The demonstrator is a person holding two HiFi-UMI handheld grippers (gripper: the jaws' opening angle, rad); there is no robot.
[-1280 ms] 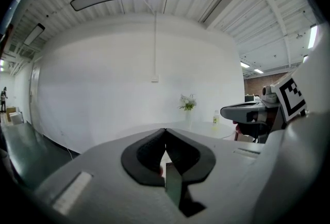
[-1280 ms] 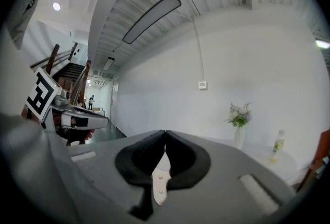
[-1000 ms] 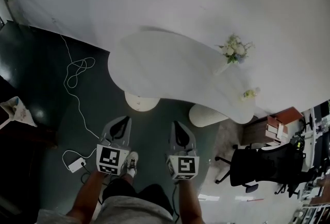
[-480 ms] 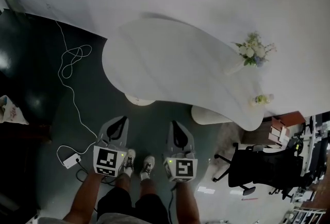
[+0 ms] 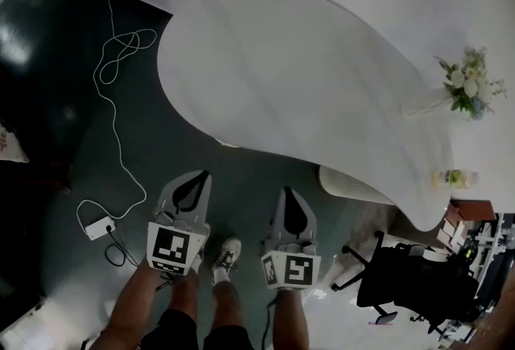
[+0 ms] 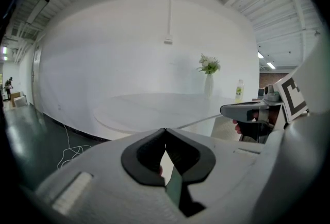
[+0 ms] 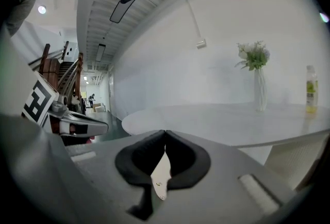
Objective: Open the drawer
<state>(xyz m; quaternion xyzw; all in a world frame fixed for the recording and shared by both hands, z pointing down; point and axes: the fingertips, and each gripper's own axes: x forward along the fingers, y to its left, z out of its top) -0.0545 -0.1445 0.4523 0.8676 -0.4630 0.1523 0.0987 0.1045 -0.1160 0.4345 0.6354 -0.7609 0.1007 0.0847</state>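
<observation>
No drawer shows in any view. In the head view my left gripper [image 5: 204,175] and right gripper [image 5: 286,191] are held side by side over the dark floor, short of the white oval table [image 5: 306,83]. Both point toward the table. In the left gripper view the left gripper [image 6: 165,130] has its jaws pressed together with nothing between them. The right gripper [image 7: 165,132] looks the same in its own view, shut and empty. Each gripper also shows at the edge of the other's view: the right gripper [image 6: 250,111] and the left gripper [image 7: 82,125].
On the table's far right stand a vase of flowers [image 5: 465,87] and a small bottle [image 5: 451,177]. A white cable [image 5: 119,59] runs over the floor to a power adapter [image 5: 98,228]. A black office chair [image 5: 410,284] stands at lower right, beside the table's white base [image 5: 354,186].
Both grippers have sunk lower, still shut and side by side. The table has grown larger in the head view and the flowers have slid toward the right edge.
</observation>
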